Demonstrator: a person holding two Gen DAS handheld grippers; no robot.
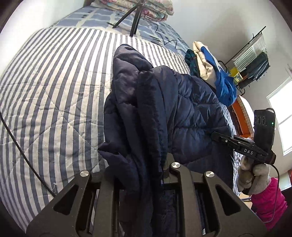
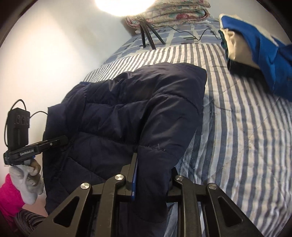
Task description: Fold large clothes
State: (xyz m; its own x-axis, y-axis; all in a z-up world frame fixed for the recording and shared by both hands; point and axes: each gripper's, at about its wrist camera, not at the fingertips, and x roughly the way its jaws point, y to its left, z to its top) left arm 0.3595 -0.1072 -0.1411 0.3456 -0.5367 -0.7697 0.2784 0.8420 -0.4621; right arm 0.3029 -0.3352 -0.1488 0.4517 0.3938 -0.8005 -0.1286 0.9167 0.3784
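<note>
Left hand: a gloved hand point(image 2: 27, 180) with a pink sleeve point(image 2: 9, 193) holds the left gripper point(image 1: 144, 173) from below. The tool tips down toward the bed.
Right hand: a gloved hand point(image 1: 253, 178) holds the right gripper point(image 2: 151, 175) the same way, also tipped down.
Left jaws: pressed together on a thick bunch of the dark blue jacket point(image 1: 164, 102). The cloth spills out over the jaws.
Right jaws: clamped on a fold at the jacket's near edge. A thin blue strip shows beside one finger; it may be the lining, but it is hard to tell.
Jacket: it hangs between the two grippers at the near edge of the bed. Its far part rests on the striped quilt point(image 1: 54, 91).
Open room: a wide bare stretch of quilt lies to the left of the jacket in the left wrist view, and more lies to its right in the right wrist view.
Far edge of bed: a tripod point(image 1: 135, 20) stands there, in front of folded flowery bedding point(image 2: 173, 12).
Right edge of bed: a pile of blue and cream clothes point(image 2: 255, 49) sits near it, apart from the jacket.
</note>
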